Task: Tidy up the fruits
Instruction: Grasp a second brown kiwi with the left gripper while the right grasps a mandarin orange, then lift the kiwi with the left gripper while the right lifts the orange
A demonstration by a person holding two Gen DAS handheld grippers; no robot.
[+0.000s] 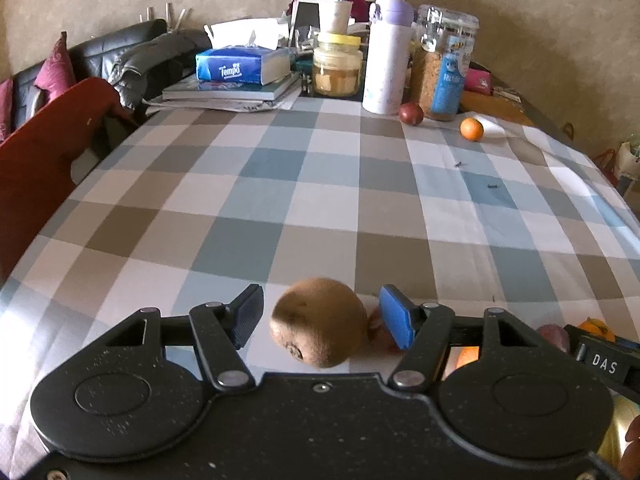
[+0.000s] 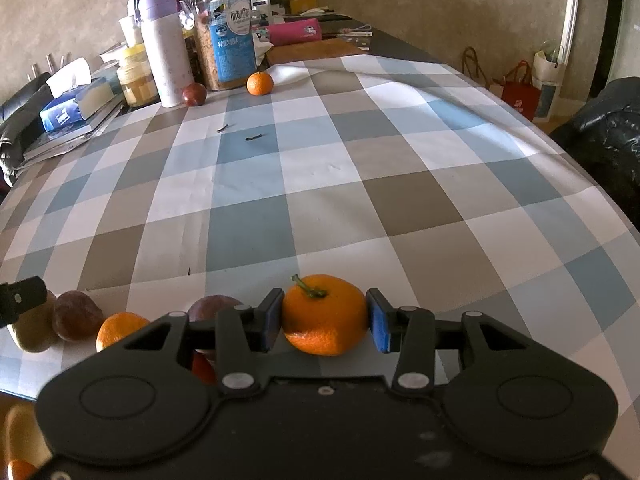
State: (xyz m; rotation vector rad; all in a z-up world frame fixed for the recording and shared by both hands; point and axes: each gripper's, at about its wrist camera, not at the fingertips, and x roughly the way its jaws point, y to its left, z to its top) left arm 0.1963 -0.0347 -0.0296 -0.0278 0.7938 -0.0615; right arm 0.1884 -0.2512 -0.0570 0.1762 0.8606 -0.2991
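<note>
Left wrist: jaws apart round kiwi (image 1: 320,322) (not touching); right jaws flank mandarin (image 2: 325,314), contact unclear.

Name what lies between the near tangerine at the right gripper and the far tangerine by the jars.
Right wrist view: only checked cloth and two small dark bits lie between near tangerine and far tangerine.

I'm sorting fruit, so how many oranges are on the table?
3: one orange between the right gripper's fingers, one at the near left beside a plum, one far back by the jar. Orange patches under the gripper may be more.
</note>
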